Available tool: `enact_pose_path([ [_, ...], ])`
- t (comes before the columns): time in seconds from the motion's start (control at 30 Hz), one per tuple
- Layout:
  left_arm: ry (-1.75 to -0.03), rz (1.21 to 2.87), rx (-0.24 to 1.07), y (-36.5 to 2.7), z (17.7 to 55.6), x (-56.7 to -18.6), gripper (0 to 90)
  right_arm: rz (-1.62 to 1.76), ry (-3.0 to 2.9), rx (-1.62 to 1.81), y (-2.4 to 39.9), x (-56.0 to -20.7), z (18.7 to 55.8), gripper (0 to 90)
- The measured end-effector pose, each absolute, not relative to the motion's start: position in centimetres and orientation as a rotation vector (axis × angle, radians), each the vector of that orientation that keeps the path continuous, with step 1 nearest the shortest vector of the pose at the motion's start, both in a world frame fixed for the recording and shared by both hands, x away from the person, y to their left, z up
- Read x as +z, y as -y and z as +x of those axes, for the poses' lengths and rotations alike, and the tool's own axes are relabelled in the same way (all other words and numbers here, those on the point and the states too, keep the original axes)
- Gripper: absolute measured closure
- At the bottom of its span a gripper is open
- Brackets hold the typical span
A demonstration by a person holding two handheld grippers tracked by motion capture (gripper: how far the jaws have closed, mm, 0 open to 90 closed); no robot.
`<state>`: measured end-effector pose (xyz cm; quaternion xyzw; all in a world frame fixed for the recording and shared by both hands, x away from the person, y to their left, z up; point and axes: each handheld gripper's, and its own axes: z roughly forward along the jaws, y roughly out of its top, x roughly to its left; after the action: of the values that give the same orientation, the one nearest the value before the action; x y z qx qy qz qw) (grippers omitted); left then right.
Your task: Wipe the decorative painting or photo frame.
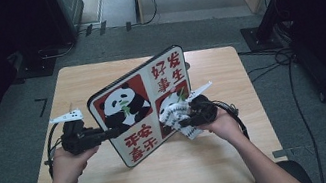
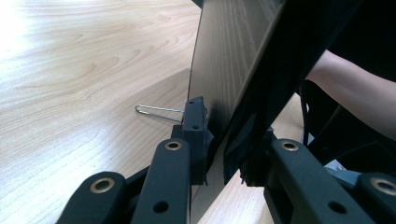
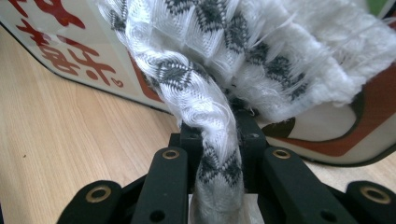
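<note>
A flat board [image 1: 140,105] printed with pandas and red characters stands tilted on the table, one corner resting on the wood. My left gripper [image 1: 107,133] is shut on the board's left edge; in the left gripper view the board's dark back [image 2: 229,60] runs between the jaws. My right gripper [image 1: 187,116] is shut on a white cloth with a grey zigzag pattern [image 1: 175,114], pressed against the board's printed face. Up close the cloth [image 3: 210,84] bunches out of the jaws in front of the board [image 3: 70,51].
The wooden table [image 1: 97,77] has bare room behind and in front of the board. A thin wire clip [image 2: 156,111] lies on the wood beside the board. Cables and dark stands surround the table on the grey floor.
</note>
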<state>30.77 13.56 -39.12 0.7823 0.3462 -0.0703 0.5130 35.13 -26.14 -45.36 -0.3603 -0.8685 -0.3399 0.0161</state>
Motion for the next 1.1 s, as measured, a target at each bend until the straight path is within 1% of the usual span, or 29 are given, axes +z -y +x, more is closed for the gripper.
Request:
enact_pose_path([
  [0.37, -0.83, 1.882, -0.166, -13.5, 30.8, -39.1, 76.7, -1.149, 2.679, -0.987, 26.4, -46.8, 35.1, 78.5],
  [0.5, -0.837, 1.876, -0.164, -13.5, 30.7, -39.2, 76.5, -1.138, 2.677, -0.99, 26.3, -46.7, 35.1, 78.6],
  [0.8, -0.835, 1.878, -0.164, -13.5, 30.7, -39.1, 76.2, -1.105, 2.697, -1.053, 26.4, -45.1, 34.8, 78.8],
  [1.1, -0.836, 1.879, -0.162, -13.5, 30.7, -39.1, 76.1, -1.076, 2.724, -1.17, 26.3, -41.9, 34.5, 79.0],
])
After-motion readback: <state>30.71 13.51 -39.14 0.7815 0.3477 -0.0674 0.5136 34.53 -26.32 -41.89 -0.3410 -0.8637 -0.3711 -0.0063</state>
